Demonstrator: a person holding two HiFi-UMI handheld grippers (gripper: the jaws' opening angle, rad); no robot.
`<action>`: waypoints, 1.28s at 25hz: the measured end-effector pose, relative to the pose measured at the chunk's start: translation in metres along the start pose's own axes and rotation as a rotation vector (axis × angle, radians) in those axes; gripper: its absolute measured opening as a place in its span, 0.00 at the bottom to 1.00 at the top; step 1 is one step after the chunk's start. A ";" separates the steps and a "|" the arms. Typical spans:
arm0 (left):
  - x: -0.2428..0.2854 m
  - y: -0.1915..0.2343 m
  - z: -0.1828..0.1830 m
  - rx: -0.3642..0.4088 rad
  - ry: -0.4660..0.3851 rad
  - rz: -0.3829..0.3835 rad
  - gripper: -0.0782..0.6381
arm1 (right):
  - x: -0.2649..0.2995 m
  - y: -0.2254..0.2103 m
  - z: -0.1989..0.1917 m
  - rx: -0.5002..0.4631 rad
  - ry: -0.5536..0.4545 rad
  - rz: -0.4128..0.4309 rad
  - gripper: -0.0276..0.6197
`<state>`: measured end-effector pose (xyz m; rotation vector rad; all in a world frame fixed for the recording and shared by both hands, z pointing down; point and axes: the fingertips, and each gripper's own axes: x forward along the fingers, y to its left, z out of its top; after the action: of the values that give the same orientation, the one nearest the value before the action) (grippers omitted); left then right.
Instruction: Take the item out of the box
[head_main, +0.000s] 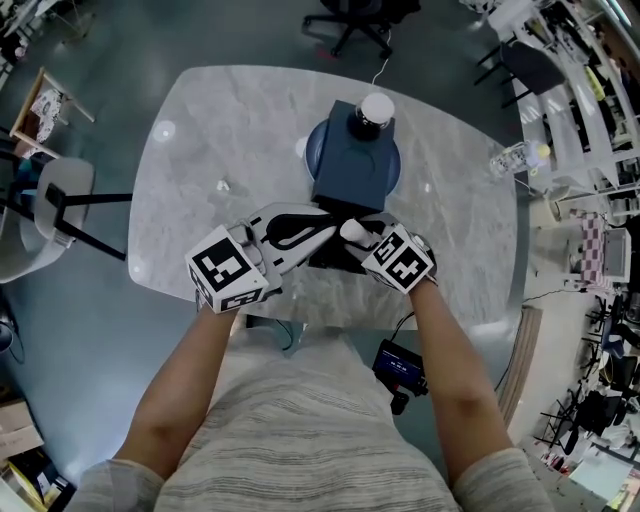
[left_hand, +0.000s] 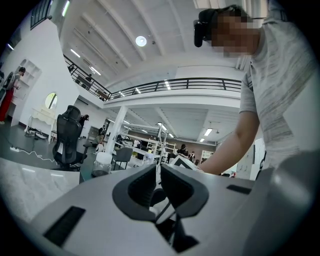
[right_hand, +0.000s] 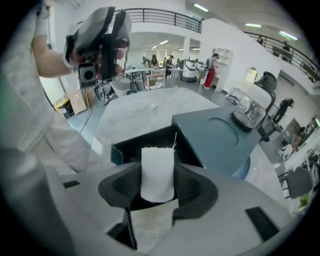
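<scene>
Sachet place: clamped upright in the right gripper, over the open dark compartment at the near end of the box; seems clear of the box walls.
Right gripper state: jaws spread fairly wide, pads pressed on the sachet's two side edges; nothing else in the grip.
Reason for that hold: probably a grip across the width, to keep the flat packet from folding and bring it straight up out of the compartment.
Left gripper state: jaws drawn almost together, only a narrow slit between them; apparently pinched on a thin edge of the box front, though the contact itself is hard to make out.
Reason for that hold: likely to steady the box on the table against the other tool's pull.
Jar: on the box's far lid, beyond both tools.
Sachet look: small, flat, white, paper-like; frayed straight top edge, rounded lower corners, a fine thread at the upper right corner; no print visible.
Handling guess: light and limp, easily creased.
Task stage: item apparently free of the box, not yet set down.
</scene>
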<state>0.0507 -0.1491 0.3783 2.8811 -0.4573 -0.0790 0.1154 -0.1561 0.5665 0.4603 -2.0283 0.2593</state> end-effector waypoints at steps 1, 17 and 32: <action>0.000 0.000 0.001 0.001 0.000 -0.002 0.14 | -0.004 -0.001 0.003 0.025 -0.027 -0.007 0.36; 0.001 -0.009 0.013 0.024 0.001 -0.036 0.14 | -0.094 0.003 0.064 0.205 -0.477 -0.091 0.36; -0.013 -0.022 0.036 0.064 -0.024 -0.060 0.14 | -0.159 0.045 0.096 0.200 -0.707 -0.120 0.36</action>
<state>0.0420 -0.1326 0.3388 2.9601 -0.3853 -0.1114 0.0877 -0.1168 0.3816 0.8905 -2.6573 0.2469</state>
